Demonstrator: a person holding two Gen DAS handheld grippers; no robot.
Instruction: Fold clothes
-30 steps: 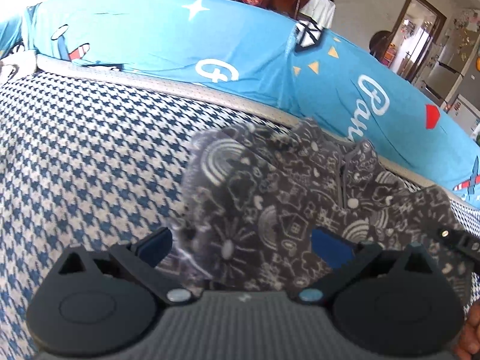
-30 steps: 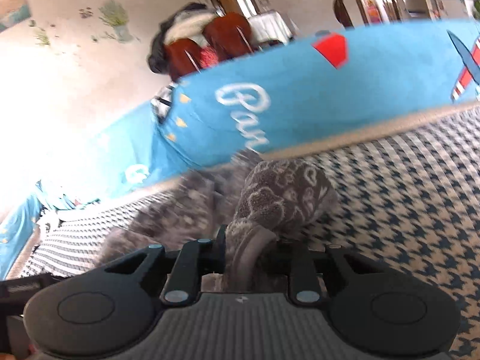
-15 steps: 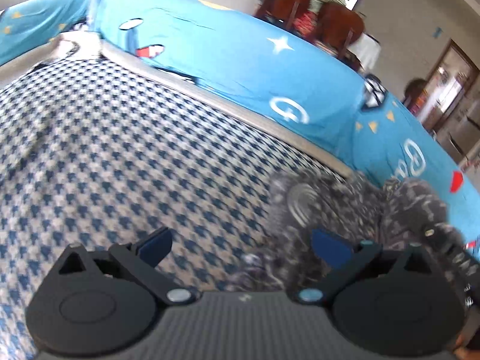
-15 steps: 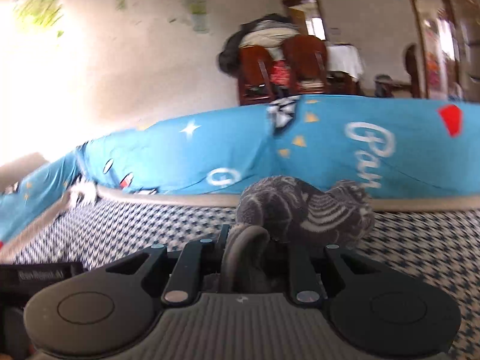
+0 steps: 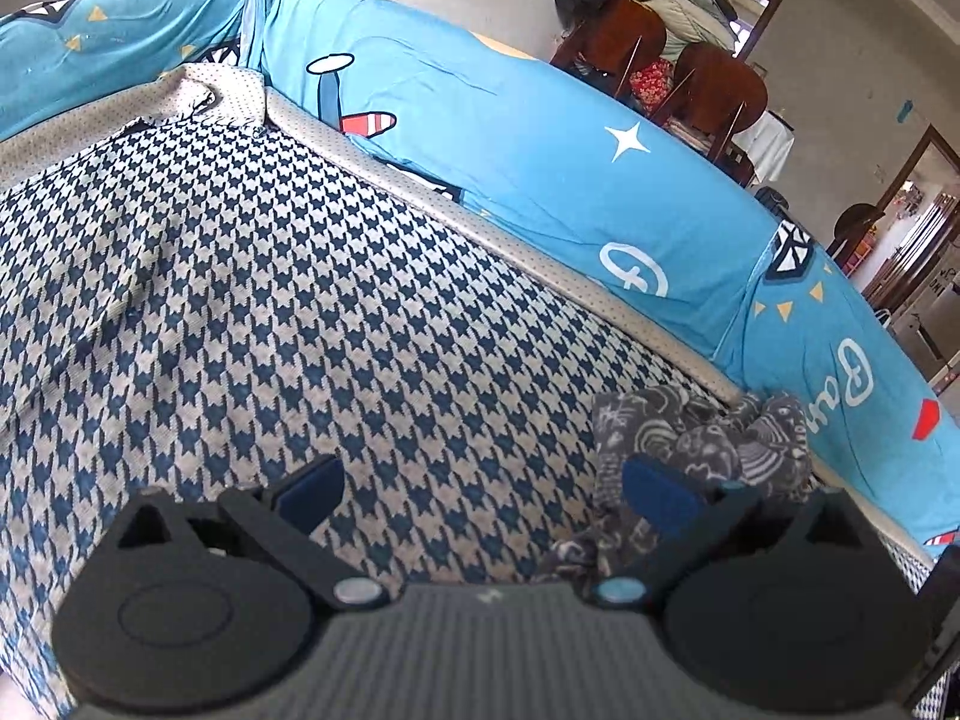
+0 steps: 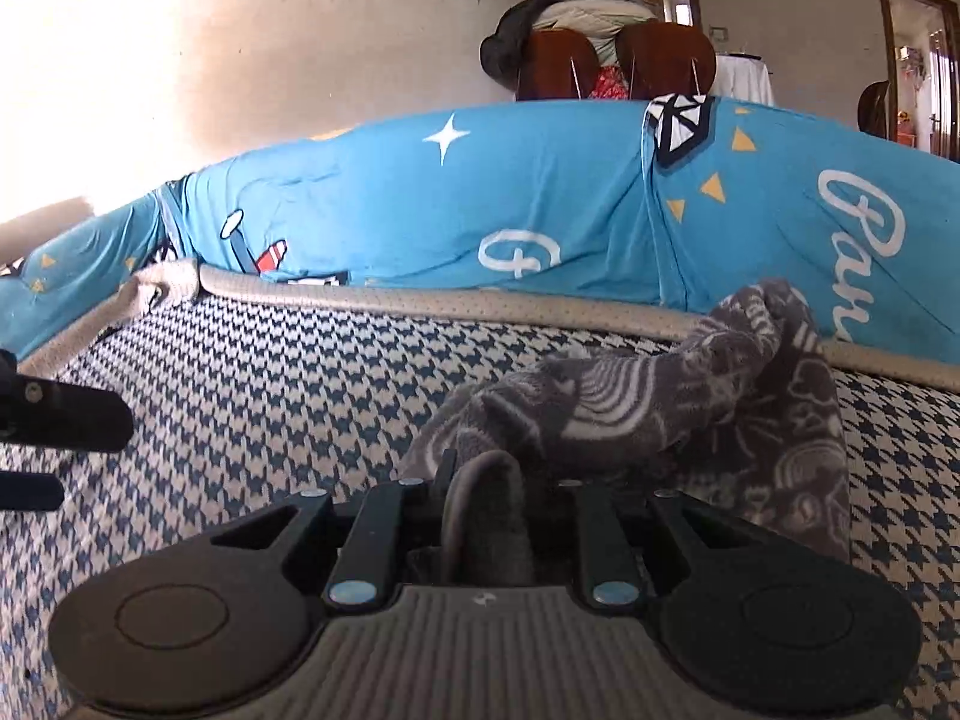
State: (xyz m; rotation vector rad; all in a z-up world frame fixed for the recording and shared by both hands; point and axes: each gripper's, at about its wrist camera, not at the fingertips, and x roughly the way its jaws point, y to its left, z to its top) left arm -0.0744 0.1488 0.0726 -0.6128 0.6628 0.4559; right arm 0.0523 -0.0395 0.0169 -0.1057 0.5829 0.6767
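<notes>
A dark grey garment (image 6: 690, 396) printed with white doodles lies bunched on the houndstooth seat (image 6: 270, 396). My right gripper (image 6: 486, 510) is shut on a fold of it, and the rest of the cloth trails off to the right. In the left wrist view the same garment (image 5: 702, 450) sits crumpled at the lower right, behind the right blue pad (image 5: 654, 495). My left gripper (image 5: 480, 489) stands open over bare seat, with nothing between its pads. Part of the left gripper (image 6: 54, 420) shows at the left edge of the right wrist view.
A blue cartoon-print cover (image 5: 540, 168) runs along the sofa's back, with beige piping (image 6: 420, 300) where it meets the seat. Beyond it stand brown chairs (image 6: 618, 60) piled with clothes, a wall and doorways. The houndstooth seat (image 5: 240, 300) stretches to the left.
Both grippers have swung left along the seat. The garment, spread out before the left gripper a second ago, is now bunched at its right, dragged along by the right gripper.
</notes>
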